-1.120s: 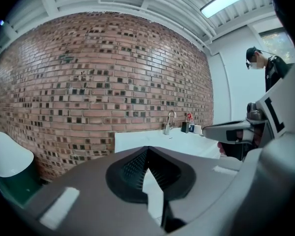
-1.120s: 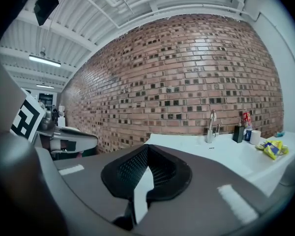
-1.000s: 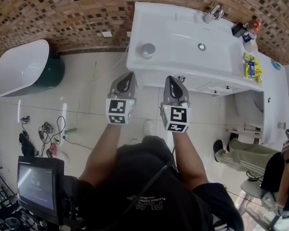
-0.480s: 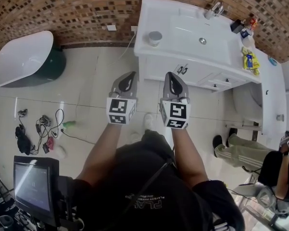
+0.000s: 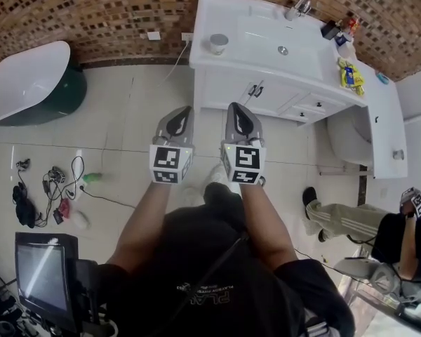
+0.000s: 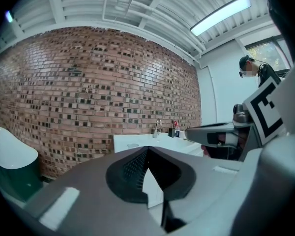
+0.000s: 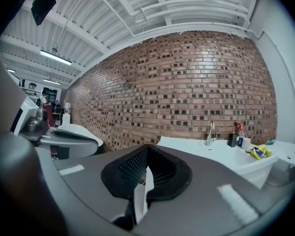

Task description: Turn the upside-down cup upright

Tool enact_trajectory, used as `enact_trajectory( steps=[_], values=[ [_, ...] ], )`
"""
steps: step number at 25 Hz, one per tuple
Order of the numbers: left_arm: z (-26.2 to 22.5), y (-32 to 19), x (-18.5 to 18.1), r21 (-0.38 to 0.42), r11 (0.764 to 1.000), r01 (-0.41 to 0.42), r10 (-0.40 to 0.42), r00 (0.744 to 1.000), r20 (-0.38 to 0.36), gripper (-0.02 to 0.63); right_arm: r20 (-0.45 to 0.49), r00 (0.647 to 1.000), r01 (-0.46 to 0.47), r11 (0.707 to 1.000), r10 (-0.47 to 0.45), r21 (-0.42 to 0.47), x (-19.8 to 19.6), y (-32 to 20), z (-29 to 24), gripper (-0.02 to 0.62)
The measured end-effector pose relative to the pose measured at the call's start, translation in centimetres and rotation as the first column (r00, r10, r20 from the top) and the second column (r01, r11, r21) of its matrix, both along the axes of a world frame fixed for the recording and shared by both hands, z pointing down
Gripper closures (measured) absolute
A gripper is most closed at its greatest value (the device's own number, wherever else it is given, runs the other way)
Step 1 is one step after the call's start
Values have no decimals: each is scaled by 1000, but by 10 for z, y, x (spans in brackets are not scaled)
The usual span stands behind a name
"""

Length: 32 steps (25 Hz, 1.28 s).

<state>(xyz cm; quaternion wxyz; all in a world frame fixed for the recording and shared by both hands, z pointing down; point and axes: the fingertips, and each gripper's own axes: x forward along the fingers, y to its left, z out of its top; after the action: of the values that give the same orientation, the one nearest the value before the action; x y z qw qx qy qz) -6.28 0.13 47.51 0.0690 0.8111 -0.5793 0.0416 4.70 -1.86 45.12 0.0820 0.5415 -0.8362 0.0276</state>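
The upside-down cup (image 5: 218, 43), pale grey, stands on the left end of the white vanity top (image 5: 316, 69), left of the basin. In the head view my left gripper (image 5: 182, 112) and right gripper (image 5: 236, 109) are held side by side over the tiled floor, well short of the vanity. Both are shut and hold nothing. The left gripper view looks along its closed jaws (image 6: 146, 150) at the vanity and faucet (image 6: 158, 128). Seen from the right gripper view, its closed jaws (image 7: 146, 154) point at the vanity (image 7: 211, 149).
A white bathtub (image 5: 28, 83) stands at the left by the brick wall. Cables (image 5: 49, 188) lie on the floor, with a monitor (image 5: 45, 276) at the lower left. A toilet (image 5: 347, 142) and a seated person (image 5: 351, 220) are at the right. Bottles and a yellow packet (image 5: 347, 76) sit on the vanity.
The vanity and cup have slid up the view and shrunk, so I stand farther from them. Both grippers stay shut and side by side.
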Motion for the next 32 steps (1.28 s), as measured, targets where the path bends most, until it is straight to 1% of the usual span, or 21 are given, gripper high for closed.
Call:
enact_trajectory(
  steps=[5,10,17,21,25,32],
  values=[
    [0,14,13,-1,1000,-25,25,1000,13,607,6,1000,-11,1000,11,14,9,14,-7,581],
    [-5,12,23,-8,1000,-17,17,1000,16,607,10,1000,2,1000,-2,-7,17,21,-5,581],
    [-7,5,53,-15,1000,-19,20,1000,15,607,-7,1000,11,1000,-11,-7,43,22,-8,581],
    [-10,6,69,-1,1000,-20,20,1000,22,607,7,1000,21,1000,-21,-4,53,20,-6,583],
    [-19,1,70,8,1000,-16,16,1000,18,607,-3,1000,27,1000,-27,10,50,19,-13,583],
    [-18,-1,70,1,1000,-11,11,999,45,607,-10,999,33,999,-33,5,51,17,-7,583]
  ],
)
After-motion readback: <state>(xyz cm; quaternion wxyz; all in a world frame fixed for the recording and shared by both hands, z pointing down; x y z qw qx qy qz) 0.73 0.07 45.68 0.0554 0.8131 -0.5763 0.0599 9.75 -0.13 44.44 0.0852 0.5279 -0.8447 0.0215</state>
